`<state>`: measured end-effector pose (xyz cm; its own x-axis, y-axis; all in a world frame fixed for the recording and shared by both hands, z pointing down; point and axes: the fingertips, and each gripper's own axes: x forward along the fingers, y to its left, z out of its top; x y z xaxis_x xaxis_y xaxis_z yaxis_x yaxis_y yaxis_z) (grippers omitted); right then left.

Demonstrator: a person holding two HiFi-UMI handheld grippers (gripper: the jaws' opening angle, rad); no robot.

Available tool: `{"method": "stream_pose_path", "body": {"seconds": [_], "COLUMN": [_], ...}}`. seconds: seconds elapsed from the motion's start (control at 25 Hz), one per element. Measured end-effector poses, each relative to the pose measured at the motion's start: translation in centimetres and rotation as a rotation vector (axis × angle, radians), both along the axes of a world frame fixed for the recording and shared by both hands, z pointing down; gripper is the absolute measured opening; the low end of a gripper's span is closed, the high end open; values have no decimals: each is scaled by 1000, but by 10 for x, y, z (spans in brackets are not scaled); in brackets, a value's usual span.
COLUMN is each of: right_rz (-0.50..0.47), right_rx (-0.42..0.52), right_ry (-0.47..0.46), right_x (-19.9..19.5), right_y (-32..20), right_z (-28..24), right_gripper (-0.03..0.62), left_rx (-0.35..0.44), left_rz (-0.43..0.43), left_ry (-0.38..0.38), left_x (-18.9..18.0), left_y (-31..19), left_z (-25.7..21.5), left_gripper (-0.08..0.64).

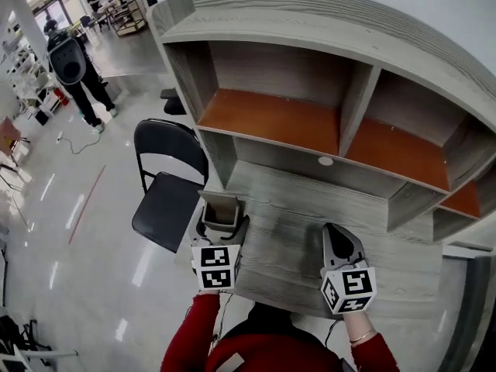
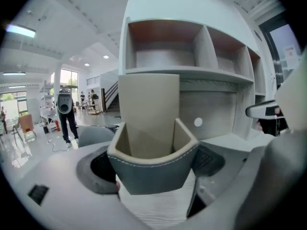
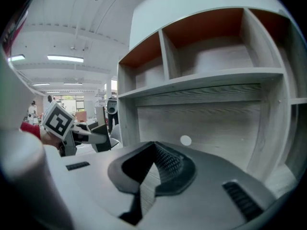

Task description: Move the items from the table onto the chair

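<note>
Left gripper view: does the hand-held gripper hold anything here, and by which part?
It appears so. The left hand-held gripper has the grey open-top box between its wide jaws, with the pads against its two outer side walls, low down.

A tall grey wood-grain shelf unit (image 1: 310, 22) stood on the far side, with two open compartments floored in orange-brown board (image 1: 271, 118). A small white round disc (image 1: 325, 161) sat on its lower back panel. Far left, a person in dark clothes (image 1: 77, 76) stood on the glossy pale floor (image 1: 46, 231) – a white cable (image 1: 74, 142) lay near their feet, and a thin red line (image 1: 85, 204) ran nearer.
</note>
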<state>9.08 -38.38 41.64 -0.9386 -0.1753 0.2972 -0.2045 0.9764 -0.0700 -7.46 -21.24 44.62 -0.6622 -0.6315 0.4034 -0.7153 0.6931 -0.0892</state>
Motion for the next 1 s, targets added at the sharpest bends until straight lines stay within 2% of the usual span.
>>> {"method": "stream_pose_path", "body": {"seconds": [0.16,0.28,0.48,0.56,0.68,0.84,1.0], "right_rz": [-178,-255,-326,-328,-303,-214,-133], "right_rx": [-17,-29,-62,-76,-88,-54,-63], "right_ry": [-40,-67,-76,-76,-83,-88,-95], "right_x": [-41,-83,-116,-123,-154,-205,-248], "right_y": [46,81,136,155,186,228,282], "right_z": [-35,-26,-30,-31,-20,0,1], "right_gripper": [6,6,6,6,6,6,6], "left_rx": [-20,-38,6,1,-20,-18,-27], "left_rz": [-95,-143,-246,-258,-235,-162,-98], "left_ry": [-65,-91,-56,-48,-42,-41,4], "left_x": [-12,-41,-70,-77,-110,-166,-213], "left_y": [57,95,162,187,220,263,304], "left_z": [-59,-54,-52,-46,-25,6,27], "left_gripper": [451,451,451,451,451,451,451]}}
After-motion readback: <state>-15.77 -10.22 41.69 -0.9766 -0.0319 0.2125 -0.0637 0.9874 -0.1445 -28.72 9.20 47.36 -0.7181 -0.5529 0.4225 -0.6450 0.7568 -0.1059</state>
